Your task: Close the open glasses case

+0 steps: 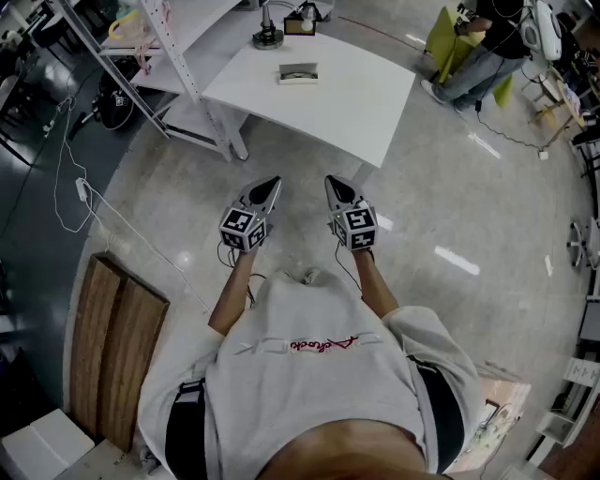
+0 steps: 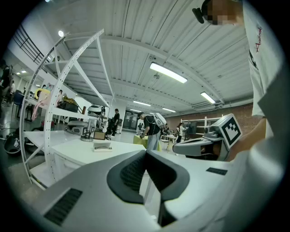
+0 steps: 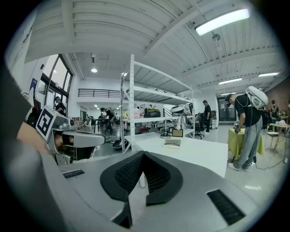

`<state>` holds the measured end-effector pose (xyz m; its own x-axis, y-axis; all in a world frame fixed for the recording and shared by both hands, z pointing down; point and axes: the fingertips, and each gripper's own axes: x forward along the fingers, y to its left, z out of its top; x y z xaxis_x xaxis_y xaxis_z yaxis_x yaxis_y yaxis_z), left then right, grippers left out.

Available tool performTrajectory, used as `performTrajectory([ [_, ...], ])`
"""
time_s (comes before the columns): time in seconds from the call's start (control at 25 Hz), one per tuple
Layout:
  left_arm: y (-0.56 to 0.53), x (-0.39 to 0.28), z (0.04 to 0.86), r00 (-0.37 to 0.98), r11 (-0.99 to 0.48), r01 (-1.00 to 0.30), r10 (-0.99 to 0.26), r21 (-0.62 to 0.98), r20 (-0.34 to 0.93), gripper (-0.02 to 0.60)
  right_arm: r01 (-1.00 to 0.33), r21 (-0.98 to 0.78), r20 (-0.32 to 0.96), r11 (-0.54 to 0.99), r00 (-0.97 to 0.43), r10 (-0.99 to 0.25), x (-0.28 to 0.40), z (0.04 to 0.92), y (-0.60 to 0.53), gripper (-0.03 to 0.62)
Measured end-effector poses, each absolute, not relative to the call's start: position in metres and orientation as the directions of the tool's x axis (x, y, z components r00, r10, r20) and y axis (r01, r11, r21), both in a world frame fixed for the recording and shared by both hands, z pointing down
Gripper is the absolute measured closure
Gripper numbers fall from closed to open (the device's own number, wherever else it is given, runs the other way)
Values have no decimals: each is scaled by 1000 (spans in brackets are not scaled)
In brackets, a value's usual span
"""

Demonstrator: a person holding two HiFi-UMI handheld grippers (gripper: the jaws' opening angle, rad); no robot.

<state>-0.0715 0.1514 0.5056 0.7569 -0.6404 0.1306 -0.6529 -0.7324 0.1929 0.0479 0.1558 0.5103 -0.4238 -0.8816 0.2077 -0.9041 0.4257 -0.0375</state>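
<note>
Two grippers hang side by side in front of the person, level with each other and a little apart, both pointing toward the far table. The left gripper [image 1: 270, 186] has its jaws pressed together at the tips, with nothing between them. The right gripper [image 1: 332, 183] is the same, pads meeting and empty. Both are over bare floor [image 1: 441, 216], short of the white table [image 1: 366, 103] and touching nothing. The glasses case [image 1: 297, 72] lies flat on the table, toward its far side, well apart from both grippers and a little left of the line between them. It looks pale with a darker strip along its middle, but it is too small to tell how its lid stands. Just beyond the case, at the table's far edge, stand a round-footed post [image 1: 267, 37] and a small box [image 1: 300, 23]. A white rack [image 1: 178, 56] rises at the table's left. Near left on the floor lies a wooden bench [image 1: 117, 347], with a thin white cable [image 1: 67, 178] trailing past it. At far right another person [image 1: 487, 42] bends over a yellow-green cloth [image 1: 442, 33].
</note>
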Motion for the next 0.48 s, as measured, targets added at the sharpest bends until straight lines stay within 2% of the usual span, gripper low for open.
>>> performTrajectory([
  [0.48, 156, -72, 506, 748, -729, -664, -648, 169, 145, 557, -900, -51, 200, 433, -434, -878, 48, 515, 161, 571],
])
